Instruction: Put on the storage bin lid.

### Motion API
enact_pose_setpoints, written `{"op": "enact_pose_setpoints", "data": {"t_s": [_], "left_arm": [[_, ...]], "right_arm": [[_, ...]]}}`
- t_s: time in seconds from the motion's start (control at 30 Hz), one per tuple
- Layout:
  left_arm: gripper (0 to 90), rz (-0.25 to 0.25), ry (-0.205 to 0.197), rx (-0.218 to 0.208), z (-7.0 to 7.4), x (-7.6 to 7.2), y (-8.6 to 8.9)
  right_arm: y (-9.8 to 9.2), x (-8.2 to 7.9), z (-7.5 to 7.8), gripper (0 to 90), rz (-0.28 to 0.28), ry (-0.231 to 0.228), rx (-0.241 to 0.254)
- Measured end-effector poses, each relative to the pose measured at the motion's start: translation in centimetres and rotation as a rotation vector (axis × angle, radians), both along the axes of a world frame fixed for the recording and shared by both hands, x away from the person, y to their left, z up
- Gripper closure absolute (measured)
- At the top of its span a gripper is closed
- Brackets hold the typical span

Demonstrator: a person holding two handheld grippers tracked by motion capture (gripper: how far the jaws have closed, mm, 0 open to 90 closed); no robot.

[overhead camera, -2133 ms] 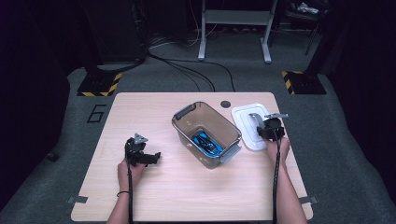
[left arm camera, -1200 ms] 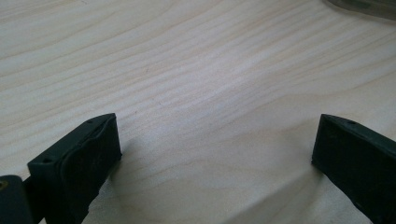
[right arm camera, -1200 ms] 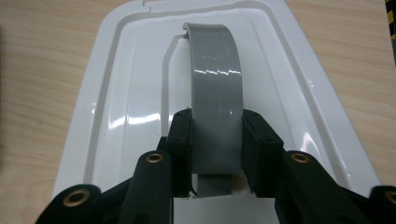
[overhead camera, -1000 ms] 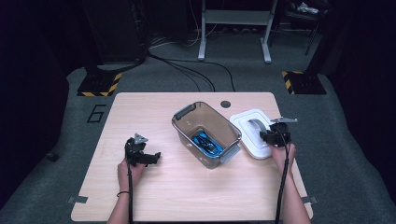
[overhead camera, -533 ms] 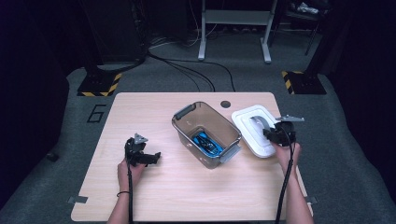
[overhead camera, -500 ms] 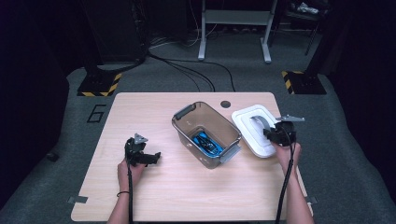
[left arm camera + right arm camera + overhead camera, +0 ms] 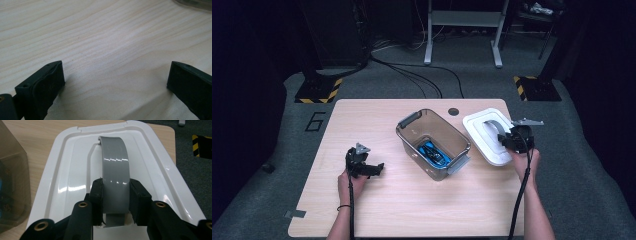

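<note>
Table (image 7: 412, 210) edge lies beneath white lid (image 7: 477, 131); right gripper (image 7: 115, 195) clamps handle (image 7: 113, 162).

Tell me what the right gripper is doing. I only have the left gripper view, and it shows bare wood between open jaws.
Observer: The right gripper is shut on the grey handle of a white lid.
Operator: Where is that lid relative to the bin?
Observer: It sits beside the clear bin, to its right in the high view, not on top of it.
Operator: Is anything in the bin?
Observer: Yes, something blue lies at the bottom, too small to identify.
</note>
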State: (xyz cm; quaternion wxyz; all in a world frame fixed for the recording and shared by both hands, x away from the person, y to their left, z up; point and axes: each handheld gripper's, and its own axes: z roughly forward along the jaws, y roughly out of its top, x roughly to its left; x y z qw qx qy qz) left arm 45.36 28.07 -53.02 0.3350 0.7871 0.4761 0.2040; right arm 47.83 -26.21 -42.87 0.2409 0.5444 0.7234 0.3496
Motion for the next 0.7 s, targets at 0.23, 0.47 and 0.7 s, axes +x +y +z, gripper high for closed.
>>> {"op": "enact_pose_setpoints", "data": {"t_s": [0.23, 0.47, 0.7], "left_arm": [[1.2, 0.0, 0.0, 0.0, 0.0, 0.0, 0.0], [1.2, 0.0, 0.0, 0.0, 0.0, 0.0, 0.0], [1.2, 0.0, -0.001, 0.0, 0.0, 0.0, 0.0]], "right_arm": [[-0.3, 0.1, 1.8, 66.9, -0.002, -0.016, 0.015], [0.0, 0.3, 3.9, 67.0, 0.012, -0.042, 0.009], [0.5, 0.0, 6.0, 67.0, 0.019, -0.07, 0.012]]}}
